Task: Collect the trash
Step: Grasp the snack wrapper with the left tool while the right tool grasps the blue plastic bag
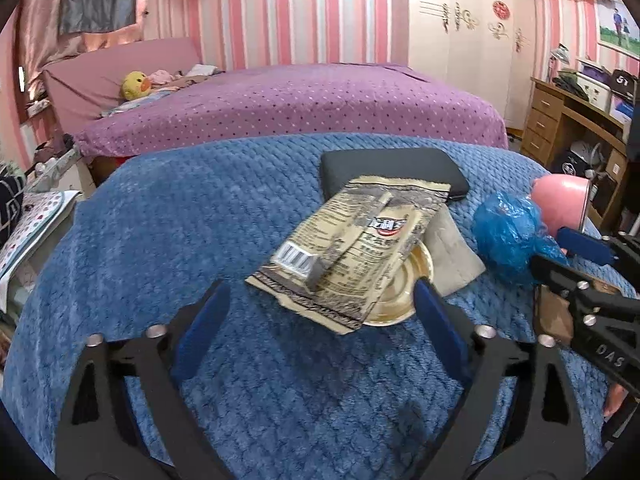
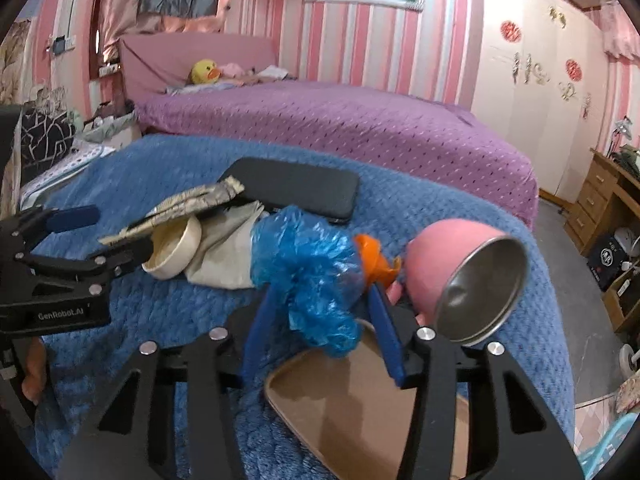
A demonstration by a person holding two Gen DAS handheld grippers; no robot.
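A beige snack wrapper [image 1: 352, 246] lies across a shallow gold bowl [image 1: 404, 292] on the blue blanket [image 1: 200, 240]. My left gripper [image 1: 322, 300] is open just in front of the wrapper, its jaws wide apart. My right gripper [image 2: 322, 300] is shut on a crumpled blue plastic bag [image 2: 316, 272], held above the blanket; an orange scrap [image 2: 374, 258] sticks out beside it. The blue bag [image 1: 508, 236] and the right gripper's fingers [image 1: 580, 240] also show at the right of the left wrist view. The wrapper [image 2: 188, 208] and bowl [image 2: 176, 252] show at the left of the right wrist view.
A black pad [image 1: 392, 168] and a beige cloth [image 1: 452, 256] lie behind the wrapper. A pink metal-lined bowl [image 2: 472, 276] lies on its side at the right. A brown tray [image 2: 360, 408] sits under my right gripper. A purple bed [image 1: 300, 100] stands behind, a wooden desk [image 1: 568, 120] at right.
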